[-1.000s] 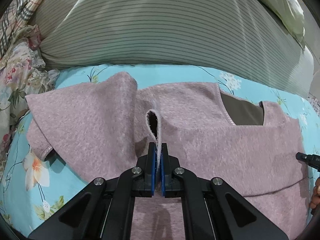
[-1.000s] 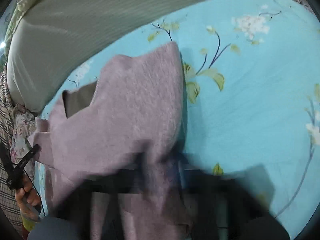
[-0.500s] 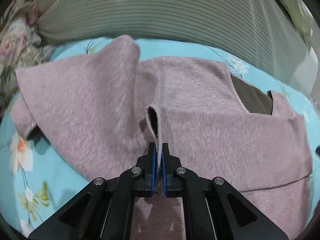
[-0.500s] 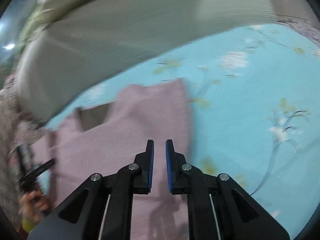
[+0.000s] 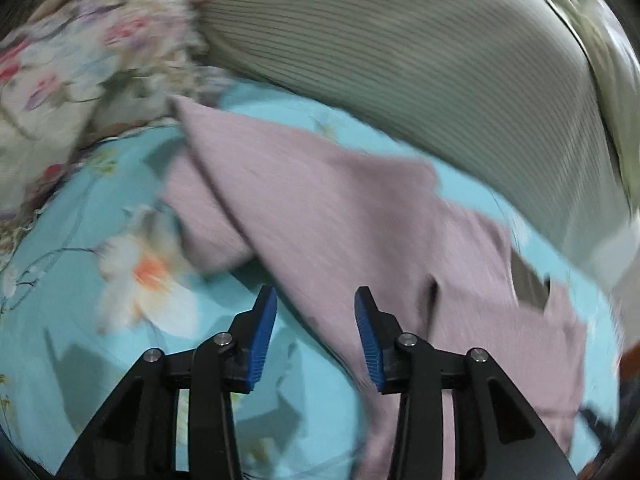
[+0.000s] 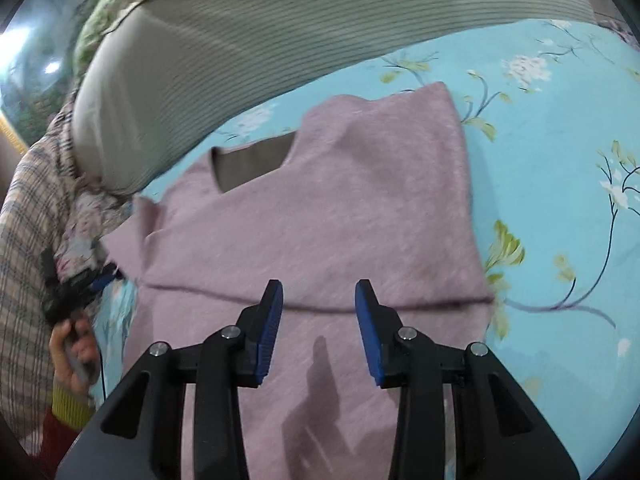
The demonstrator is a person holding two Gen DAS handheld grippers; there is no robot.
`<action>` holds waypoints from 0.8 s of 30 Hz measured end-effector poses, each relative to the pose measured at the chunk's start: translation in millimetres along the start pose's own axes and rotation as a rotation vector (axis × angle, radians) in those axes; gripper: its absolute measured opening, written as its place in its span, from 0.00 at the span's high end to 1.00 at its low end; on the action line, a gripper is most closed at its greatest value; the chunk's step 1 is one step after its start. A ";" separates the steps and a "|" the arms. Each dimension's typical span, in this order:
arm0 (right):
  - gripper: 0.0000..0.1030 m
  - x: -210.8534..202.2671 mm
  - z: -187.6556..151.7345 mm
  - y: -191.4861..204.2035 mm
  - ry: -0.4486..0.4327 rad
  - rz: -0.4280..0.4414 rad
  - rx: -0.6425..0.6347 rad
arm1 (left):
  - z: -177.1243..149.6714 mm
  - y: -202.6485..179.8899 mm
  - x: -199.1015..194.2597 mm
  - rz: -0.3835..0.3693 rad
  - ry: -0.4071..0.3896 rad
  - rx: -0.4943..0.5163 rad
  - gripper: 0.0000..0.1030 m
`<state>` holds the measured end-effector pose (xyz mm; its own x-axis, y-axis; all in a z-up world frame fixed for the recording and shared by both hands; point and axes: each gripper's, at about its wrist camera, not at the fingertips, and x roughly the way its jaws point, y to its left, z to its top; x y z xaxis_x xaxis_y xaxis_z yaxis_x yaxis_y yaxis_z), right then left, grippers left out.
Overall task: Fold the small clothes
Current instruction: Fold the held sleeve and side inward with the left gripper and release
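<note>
While both grippers' fingers gape empty, the pink top [image 6: 320, 208] lies on a floral turquoise sheet [image 6: 560, 168] beside a striped pillow [image 6: 280, 32].

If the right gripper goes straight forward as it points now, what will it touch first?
Most likely the pink top: the open right gripper points over it, near a fold crease. Height above the cloth is unclear.

Right gripper [image 6: 319, 312] agape above pink sweater [image 6: 320, 208].

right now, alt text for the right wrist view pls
The open right gripper hovers over a mauve sweater lying flat on a turquoise floral bedsheet, neckline away from the camera. A grey striped pillow lies behind it.
</note>
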<state>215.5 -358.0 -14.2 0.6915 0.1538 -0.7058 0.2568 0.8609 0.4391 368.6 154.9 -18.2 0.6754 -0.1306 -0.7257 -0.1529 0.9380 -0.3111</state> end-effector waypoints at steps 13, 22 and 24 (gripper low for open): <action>0.62 1.9 -20.5 11.8 0.045 0.014 -0.016 | 118.9 95.8 63.8 0.035 0.058 -0.365 0.29; 0.62 5.0 -21.8 19.3 0.041 0.018 -0.028 | 107.0 60.4 39.7 -0.022 -0.065 -0.193 0.88; 0.62 2.6 -21.5 20.8 0.030 0.021 -0.027 | 100.5 33.3 14.3 -0.069 -0.117 -0.120 0.88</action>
<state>208.1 -329.2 -18.9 0.6761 0.1864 -0.7128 0.2236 0.8699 0.4396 445.7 216.6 22.7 0.7659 -0.1488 -0.6255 -0.1829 0.8822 -0.4338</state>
